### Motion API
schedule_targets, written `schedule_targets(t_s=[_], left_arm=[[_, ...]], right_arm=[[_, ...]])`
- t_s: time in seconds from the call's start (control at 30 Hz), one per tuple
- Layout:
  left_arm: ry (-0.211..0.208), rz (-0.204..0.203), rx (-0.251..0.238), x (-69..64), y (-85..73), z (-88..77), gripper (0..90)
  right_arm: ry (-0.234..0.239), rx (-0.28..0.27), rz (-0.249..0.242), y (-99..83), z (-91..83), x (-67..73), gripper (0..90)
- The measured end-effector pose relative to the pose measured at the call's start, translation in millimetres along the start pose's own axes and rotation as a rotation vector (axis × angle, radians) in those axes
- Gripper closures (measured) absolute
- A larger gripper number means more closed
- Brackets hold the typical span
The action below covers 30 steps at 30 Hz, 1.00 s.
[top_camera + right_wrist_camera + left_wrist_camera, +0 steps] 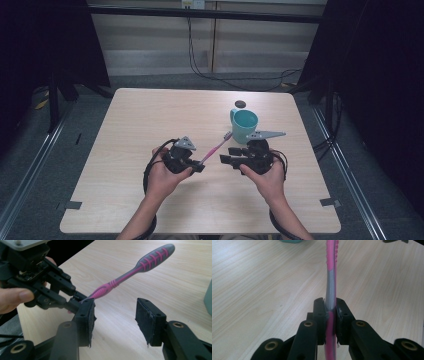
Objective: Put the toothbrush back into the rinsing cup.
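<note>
jaws first: my left gripper (199, 165) is pinching the pink toothbrush (216, 146) by its handle, holding it off the tabletop (150, 120). my right gripper (227, 160) has its jaws spread, nothing between them, just beside the brush. a teal cup (243, 125) stands close behind the brush tip, a small dark disc (240, 104) beyond it. the right gripper view catches the grey ribbed end (156, 256); the left gripper view shows the clamped handle (331, 295) edge-on.
</note>
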State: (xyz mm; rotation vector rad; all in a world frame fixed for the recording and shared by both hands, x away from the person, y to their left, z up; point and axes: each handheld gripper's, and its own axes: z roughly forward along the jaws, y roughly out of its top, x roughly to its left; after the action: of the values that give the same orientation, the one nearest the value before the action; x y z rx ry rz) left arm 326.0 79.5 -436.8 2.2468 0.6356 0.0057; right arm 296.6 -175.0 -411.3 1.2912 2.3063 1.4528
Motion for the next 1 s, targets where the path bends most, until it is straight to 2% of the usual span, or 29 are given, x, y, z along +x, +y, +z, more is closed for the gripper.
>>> schedule_targets(t_s=[0.17,0.23,0.43,0.47,0.73,0.8,0.9,0.93,1.0], left_arm=[[-0.004,0.012,-0.013,-3.4,1.9,1.0,81.3],[-0.009,0.016,-0.013,-4.7,2.4,2.3,81.4],[-0.014,0.014,-0.011,-5.7,1.1,6.7,81.3],[-0.018,0.006,-0.007,-7.5,0.7,9.5,81.3],[-0.037,0.008,-0.002,-17.2,3.1,22.4,80.9],[-0.031,0.01,-0.01,-19.7,4.1,24.8,80.6],[-0.046,0.006,-0.031,-22.5,5.1,28.5,80.3],[-0.048,0.02,-0.034,-25.4,6.4,31.1,79.6],[-0.048,0.023,-0.04,-27.1,7.0,32.5,78.7]], right_arm=[[0.003,-0.006,0.011,3.9,6.1,1.4,53.4],[0.009,-0.029,0.037,7.0,7.4,0.2,58.4],[0.025,-0.073,0.055,13.2,5.6,0.5,66.1],[0.032,-0.085,0.058,15.2,4.3,1.0,71.0],[0.049,-0.119,0.085,20.1,4.3,3.3,77.5],[0.065,-0.116,0.106,21.5,4.4,2.3,80.8],[0.082,-0.125,0.119,21.9,3.5,1.6,83.0],[0.106,-0.135,0.127,22.3,3.3,1.4,85.1],[0.109,-0.141,0.125,22.8,3.0,2.5,85.7]])
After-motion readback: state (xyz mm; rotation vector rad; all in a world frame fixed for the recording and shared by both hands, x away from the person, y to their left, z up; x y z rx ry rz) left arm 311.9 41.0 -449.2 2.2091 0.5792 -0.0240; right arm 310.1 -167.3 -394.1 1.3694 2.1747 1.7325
